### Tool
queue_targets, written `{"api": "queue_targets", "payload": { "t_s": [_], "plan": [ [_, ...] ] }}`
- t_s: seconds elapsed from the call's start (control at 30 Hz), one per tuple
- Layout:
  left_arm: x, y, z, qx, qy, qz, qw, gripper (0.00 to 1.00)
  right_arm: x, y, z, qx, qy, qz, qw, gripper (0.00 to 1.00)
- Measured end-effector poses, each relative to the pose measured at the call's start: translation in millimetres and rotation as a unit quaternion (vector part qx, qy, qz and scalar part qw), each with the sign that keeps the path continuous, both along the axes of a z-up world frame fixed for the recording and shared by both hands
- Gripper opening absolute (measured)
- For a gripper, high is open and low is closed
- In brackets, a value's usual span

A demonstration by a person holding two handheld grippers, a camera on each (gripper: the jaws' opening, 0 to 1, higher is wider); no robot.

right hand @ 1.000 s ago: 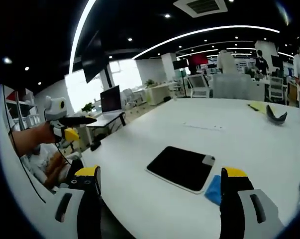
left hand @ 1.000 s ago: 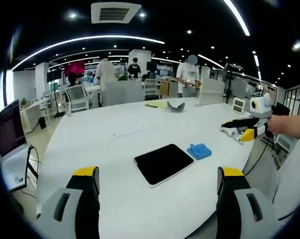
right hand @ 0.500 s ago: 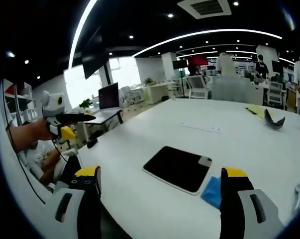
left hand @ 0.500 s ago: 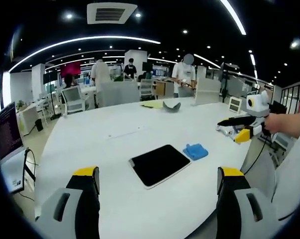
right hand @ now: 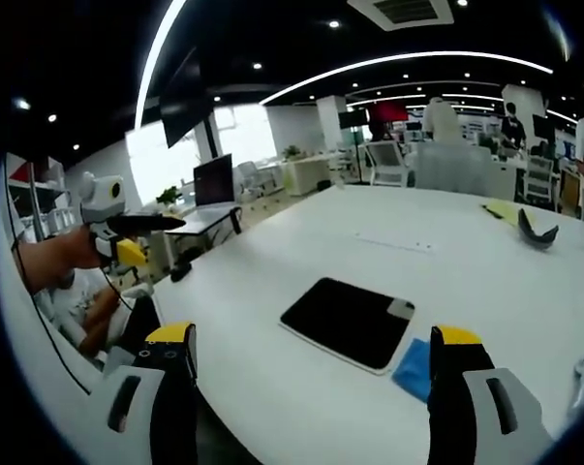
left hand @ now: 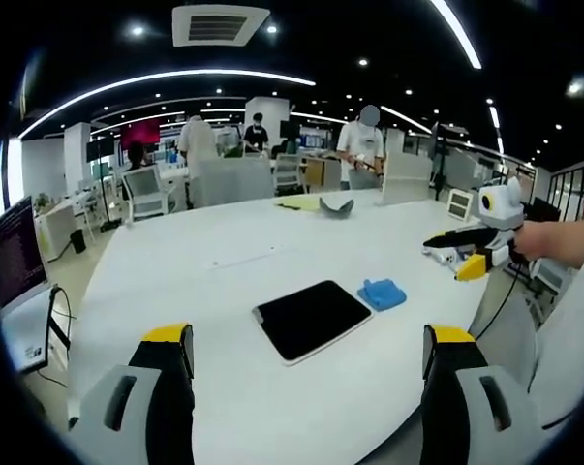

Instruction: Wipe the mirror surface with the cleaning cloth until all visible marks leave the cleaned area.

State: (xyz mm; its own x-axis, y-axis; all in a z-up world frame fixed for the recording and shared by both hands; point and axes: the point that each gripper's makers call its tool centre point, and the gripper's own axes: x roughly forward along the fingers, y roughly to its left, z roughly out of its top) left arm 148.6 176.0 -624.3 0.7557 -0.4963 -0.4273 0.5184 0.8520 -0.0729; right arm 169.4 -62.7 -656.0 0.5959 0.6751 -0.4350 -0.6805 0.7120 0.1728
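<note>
the mirror lies flat and dark on the white table, with the blue cloth just beside one corner, as it did half a second ago. the left gripper hangs above the near table edge, jaws spread wide and holding nothing. the right gripper is spread and empty too, above the table edge, mirror ahead and cloth by its jaw. both views have barely drifted; nothing on the table has moved.
</note>
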Motion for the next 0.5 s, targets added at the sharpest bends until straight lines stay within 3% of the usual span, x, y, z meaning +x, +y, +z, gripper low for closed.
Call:
{"api": "queue_targets", "payload": {
  "t_s": [0.5],
  "plan": [
    [2.5, -4.9, 2.8, 0.002, -0.002, -0.003, 1.0, 0.99, 0.0, -3.9, -3.9, -0.006, 0.004, 0.001, 1.0, 1.0]
  ]
}}
